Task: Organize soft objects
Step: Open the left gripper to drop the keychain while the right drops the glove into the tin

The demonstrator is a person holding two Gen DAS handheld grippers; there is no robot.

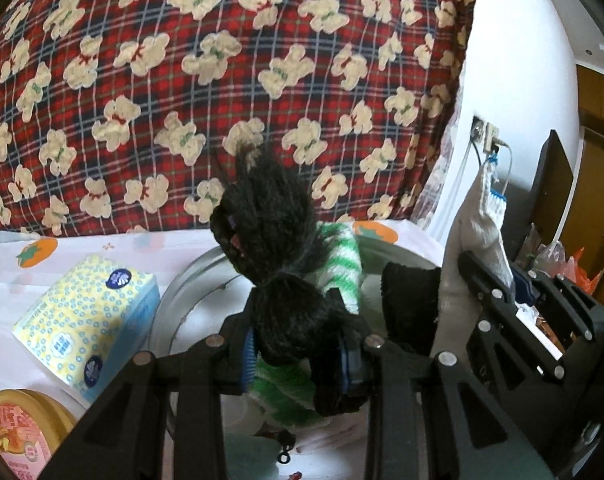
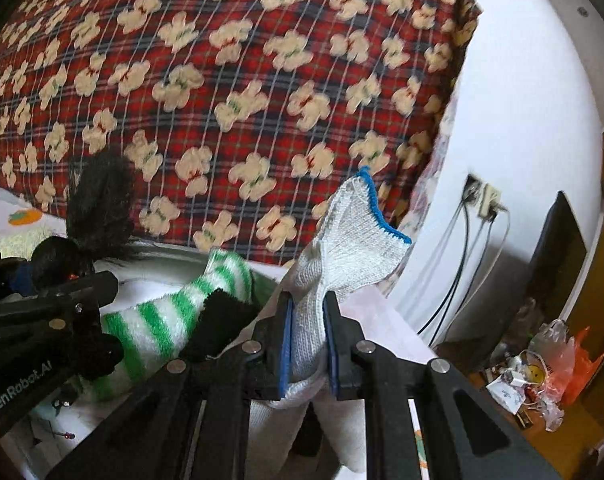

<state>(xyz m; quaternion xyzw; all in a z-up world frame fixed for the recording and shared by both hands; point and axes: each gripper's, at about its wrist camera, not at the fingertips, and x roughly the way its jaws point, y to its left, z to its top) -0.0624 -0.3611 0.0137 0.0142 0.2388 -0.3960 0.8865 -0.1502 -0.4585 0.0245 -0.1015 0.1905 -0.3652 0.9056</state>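
**Soft daylight, heavy fisheye bend, blur in the right wrist view**

Both views are lit evenly and fairly brightly, probably by daylight from somewhere behind the cameras. The white wall (image 1: 514,60) at upper right is washed out nearly to plain white. Shadows are soft and weak; the black gripper frames along the bottom edge hold little detail. Fisheye distortion bows the plaid quilt (image 1: 222,80) into a dome, and dark vignette cuts the corners. The left wrist view is sharp at centre. In the right wrist view the quilt's pattern (image 2: 242,100) is smeared by motion blur, while the white glove (image 2: 342,240) stays crisp.
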